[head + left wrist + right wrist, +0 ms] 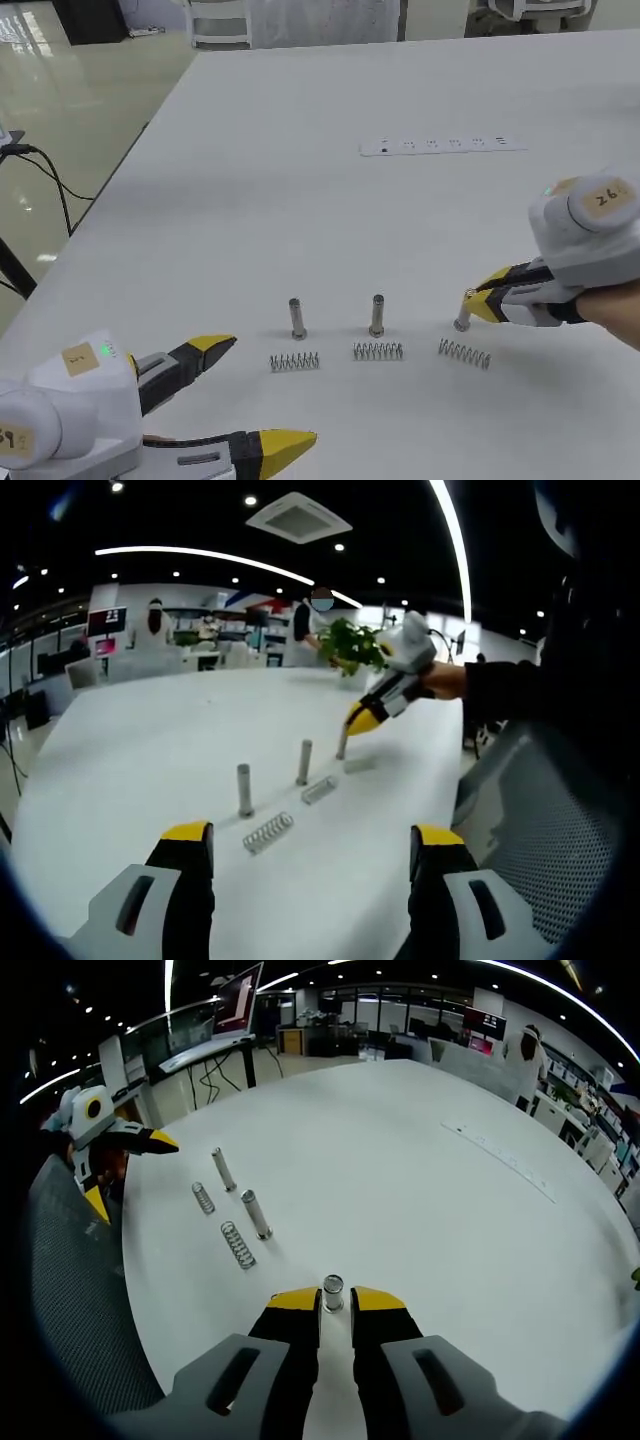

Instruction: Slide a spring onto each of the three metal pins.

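The right pin (462,321) is stood on the table (330,210) at the right end of the row, with its foot on the surface. Its top is taken between the tips of the right claw (482,300). In the right gripper view the pin's round top is seen between two jaws closed against it, so this claw is judged to be grasping the pin. The pin's long axis is near vertical, with a slight lean toward the claw in the head view. The upper end is covered by the jaws.

The right spring (464,353) is laid flat just in front of the pin, apart from it, with its long axis running along the row.

For the step to go well, one end of the pin should be left bare. That end should be lined up with the spring's open mouth, axis to axis, so that no coil is snagged. The spring could be steadied by the left claw (260,392), which is released and spread wide, low at the near left.

The middle pin (377,315) and left pin (297,318) are stood upright. A spring is laid flat before each, and none is threaded yet.
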Action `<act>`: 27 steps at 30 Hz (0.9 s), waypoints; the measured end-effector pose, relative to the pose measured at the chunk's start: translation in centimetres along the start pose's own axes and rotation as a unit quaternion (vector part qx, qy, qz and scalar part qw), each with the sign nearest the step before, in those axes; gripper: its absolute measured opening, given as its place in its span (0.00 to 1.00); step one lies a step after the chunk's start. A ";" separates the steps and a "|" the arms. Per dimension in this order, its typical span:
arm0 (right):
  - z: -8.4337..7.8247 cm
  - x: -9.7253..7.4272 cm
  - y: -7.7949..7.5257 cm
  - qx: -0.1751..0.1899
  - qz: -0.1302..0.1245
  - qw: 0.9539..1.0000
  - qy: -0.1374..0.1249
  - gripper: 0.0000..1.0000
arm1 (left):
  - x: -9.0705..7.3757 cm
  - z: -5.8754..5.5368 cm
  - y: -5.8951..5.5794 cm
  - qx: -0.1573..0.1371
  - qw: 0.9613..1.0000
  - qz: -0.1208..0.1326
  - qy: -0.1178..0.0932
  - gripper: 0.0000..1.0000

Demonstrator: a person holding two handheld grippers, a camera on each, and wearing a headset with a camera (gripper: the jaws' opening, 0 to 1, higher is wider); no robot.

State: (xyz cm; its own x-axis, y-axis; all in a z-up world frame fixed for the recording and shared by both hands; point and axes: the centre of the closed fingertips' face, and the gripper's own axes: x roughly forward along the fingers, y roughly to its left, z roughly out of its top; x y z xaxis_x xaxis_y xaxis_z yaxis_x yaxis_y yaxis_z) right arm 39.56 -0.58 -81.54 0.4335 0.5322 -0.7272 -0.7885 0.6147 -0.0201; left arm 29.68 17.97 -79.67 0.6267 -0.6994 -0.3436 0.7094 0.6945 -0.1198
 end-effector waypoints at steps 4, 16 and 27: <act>-0.3 -0.2 0.1 -0.001 -0.001 1.000 0.001 0.10 | 0.0 0.0 0.0 0.000 1.000 0.001 0.000 0.77; -1.9 -0.4 1.2 -0.007 0.013 1.000 0.017 0.12 | -0.1 -0.1 0.0 0.000 1.000 0.001 0.001 0.77; -3.1 0.1 2.6 -0.021 0.039 0.998 0.044 0.12 | -0.1 -0.1 0.1 0.000 1.000 0.003 0.001 0.77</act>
State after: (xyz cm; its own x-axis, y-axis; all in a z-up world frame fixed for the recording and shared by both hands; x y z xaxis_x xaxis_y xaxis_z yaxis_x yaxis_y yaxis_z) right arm 36.23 -0.77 -83.83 0.3315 0.5234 -0.7850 -0.8366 0.5477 0.0118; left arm 29.67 18.11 -79.73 0.6294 -0.6955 -0.3467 0.7060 0.6982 -0.1187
